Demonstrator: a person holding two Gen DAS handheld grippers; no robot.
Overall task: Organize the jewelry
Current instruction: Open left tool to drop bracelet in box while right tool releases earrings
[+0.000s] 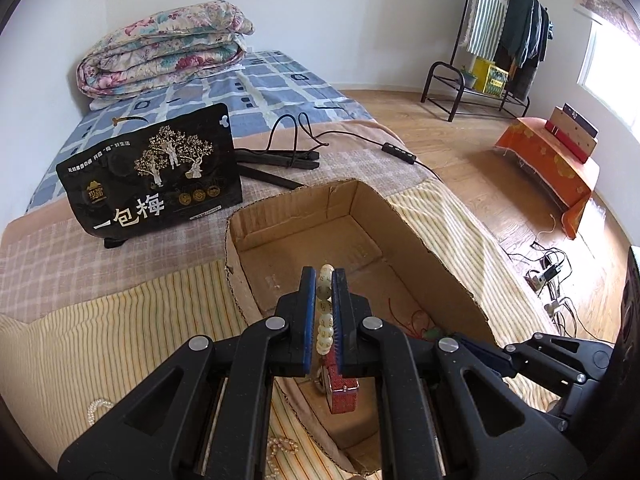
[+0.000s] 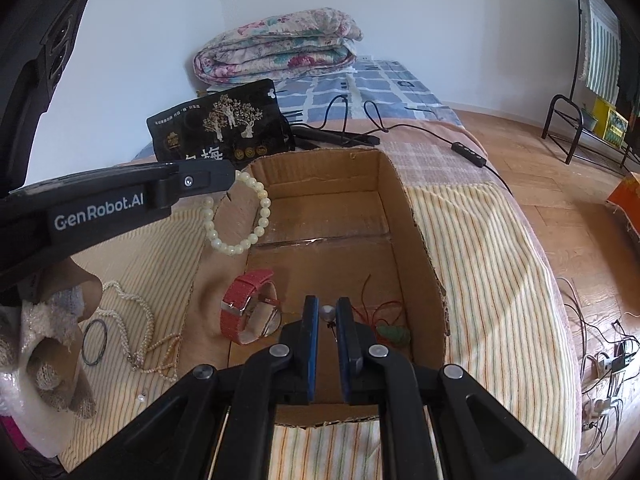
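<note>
Our left gripper (image 1: 325, 280) is pinched tight on a pale bead bracelet (image 2: 240, 216), hanging over the cardboard box (image 2: 416, 240); its side reads "GenRobot.AI"; our right gripper (image 2: 328, 312) squeezes a small silver ball (image 2: 327, 313) low in the box; the black bag (image 1: 152, 176) says "一包梅"; only the right view shows the pearl necklace (image 2: 136, 328) and black ring (image 2: 95, 342) on the striped cloth (image 2: 480, 260); a red watch (image 2: 244, 312) lies inside.

Folded quilt (image 1: 166, 46) — black snack bag (image 1: 150, 172)
</note>
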